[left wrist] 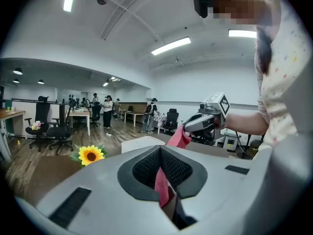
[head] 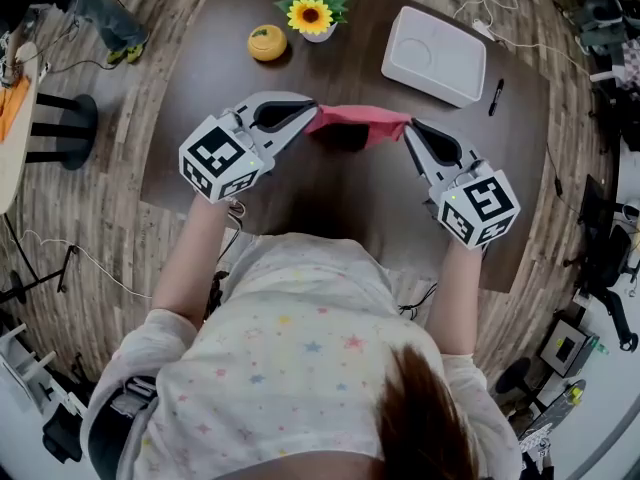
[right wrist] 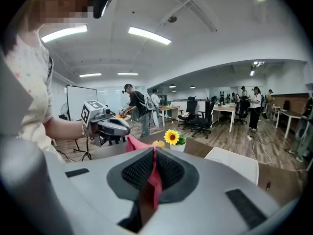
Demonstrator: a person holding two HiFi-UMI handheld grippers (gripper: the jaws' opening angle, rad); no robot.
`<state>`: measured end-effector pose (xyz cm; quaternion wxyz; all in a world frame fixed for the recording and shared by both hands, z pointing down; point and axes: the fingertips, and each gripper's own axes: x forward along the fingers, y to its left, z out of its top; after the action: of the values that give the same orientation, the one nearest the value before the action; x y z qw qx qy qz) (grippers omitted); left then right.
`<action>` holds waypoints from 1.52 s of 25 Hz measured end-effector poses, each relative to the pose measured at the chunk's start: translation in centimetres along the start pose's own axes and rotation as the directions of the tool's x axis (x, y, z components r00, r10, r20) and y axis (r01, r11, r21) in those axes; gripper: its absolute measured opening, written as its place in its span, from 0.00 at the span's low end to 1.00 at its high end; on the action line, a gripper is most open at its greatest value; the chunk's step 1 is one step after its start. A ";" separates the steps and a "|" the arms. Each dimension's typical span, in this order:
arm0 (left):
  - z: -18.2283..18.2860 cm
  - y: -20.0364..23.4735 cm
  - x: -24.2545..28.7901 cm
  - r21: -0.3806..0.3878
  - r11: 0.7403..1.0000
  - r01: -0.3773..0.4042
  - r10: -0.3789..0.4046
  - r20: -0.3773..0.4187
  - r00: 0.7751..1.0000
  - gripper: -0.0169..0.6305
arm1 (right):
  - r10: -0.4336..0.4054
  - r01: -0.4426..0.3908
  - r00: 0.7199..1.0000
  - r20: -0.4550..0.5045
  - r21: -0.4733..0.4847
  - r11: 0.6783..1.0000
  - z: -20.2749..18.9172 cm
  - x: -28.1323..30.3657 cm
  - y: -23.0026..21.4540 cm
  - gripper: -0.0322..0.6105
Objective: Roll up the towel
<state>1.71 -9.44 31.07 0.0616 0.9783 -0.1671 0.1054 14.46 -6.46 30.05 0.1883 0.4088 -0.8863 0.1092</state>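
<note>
- The pink towel (head: 358,121) is held in the air, stretched between the two grippers over the middle of the dark bench (head: 330,203); its shadow falls on the bench just beneath it
- The left gripper (head: 312,118) is clamped on the towel's left end; the left gripper view shows a strip of pink cloth pinched between its black pads
- The right gripper (head: 408,129) is closed on the towel's right end; the right gripper view shows pink cloth nipped between its pads in the same way
- On the far side of the bench stands a sunflower (head: 311,15) in a small pot; a yellow round thing (head: 267,42) sits just to its left; a white tray (head: 434,55) lies to its right; a black pen (head: 496,96) lies just beyond the tray
</note>
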 end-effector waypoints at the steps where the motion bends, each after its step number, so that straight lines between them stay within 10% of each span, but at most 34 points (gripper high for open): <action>1: -0.7 0.0 0.0 -0.011 1.000 0.003 -0.004 -0.015 1.000 0.04 | 0.002 -0.002 1.000 -0.008 0.010 1.000 -0.5 0.2 -0.1 0.08; 13: -14.3 -2.4 4.4 -0.122 0.992 0.045 -0.078 -0.282 0.956 0.05 | -0.018 0.044 0.983 -0.185 0.140 0.989 -10.8 2.8 -2.1 0.08; 29: -22.1 -9.0 13.4 -0.231 0.958 0.171 -0.255 -0.407 0.877 0.18 | -0.095 0.166 0.944 -0.315 0.206 0.964 -19.0 3.0 -6.1 0.08; 38: -25.0 -10.4 15.8 -0.114 0.979 0.170 -0.205 -0.536 0.819 0.31 | -0.095 0.185 0.939 -0.329 0.253 0.950 -21.3 3.4 -6.6 0.08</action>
<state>15.18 -0.74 58.05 0.1465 0.9172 -0.0490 0.3672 22.67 -5.59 51.00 0.2741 0.4714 -0.7890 0.2830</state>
